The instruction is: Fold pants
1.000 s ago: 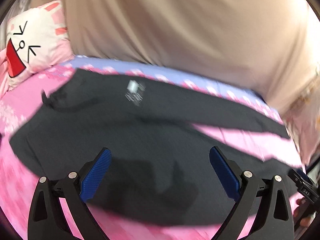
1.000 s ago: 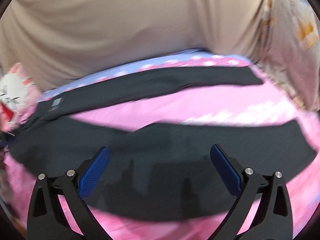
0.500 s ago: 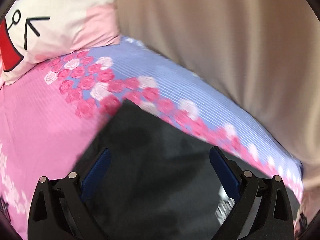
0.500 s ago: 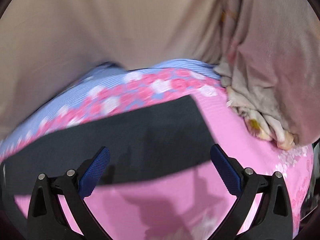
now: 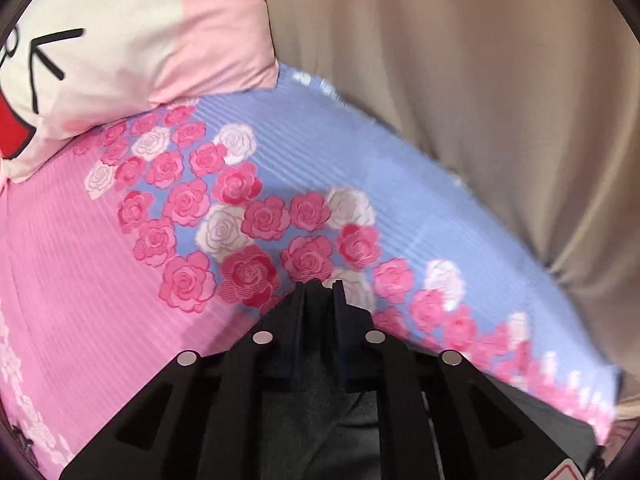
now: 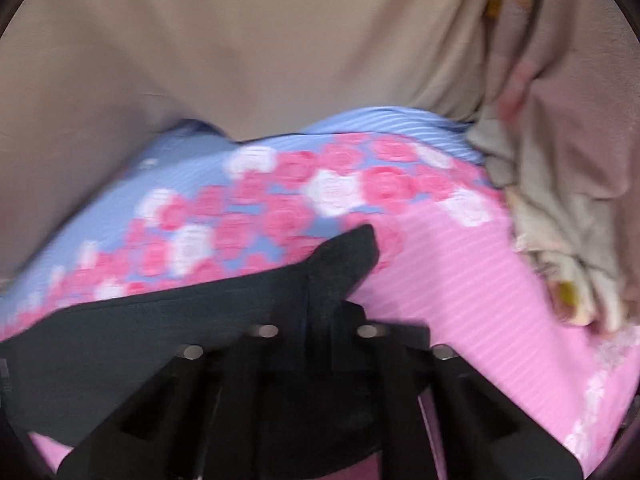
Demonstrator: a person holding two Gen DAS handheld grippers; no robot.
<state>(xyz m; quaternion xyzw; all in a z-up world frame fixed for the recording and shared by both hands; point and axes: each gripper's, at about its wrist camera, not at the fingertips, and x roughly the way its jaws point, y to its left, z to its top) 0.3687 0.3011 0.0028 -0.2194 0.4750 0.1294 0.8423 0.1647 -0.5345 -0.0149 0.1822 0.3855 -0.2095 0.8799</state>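
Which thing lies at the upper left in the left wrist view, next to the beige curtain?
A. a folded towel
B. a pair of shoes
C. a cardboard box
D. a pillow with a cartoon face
D: a white and pink pillow with black drawn lines and a red patch rests on the flowered bedsheet, beside the beige curtain.

Both tools swung out to the pants' [image 6: 168, 336] far edge: the left tool [image 5: 322, 292] and right tool [image 6: 320, 304] clamped onto the fabric.
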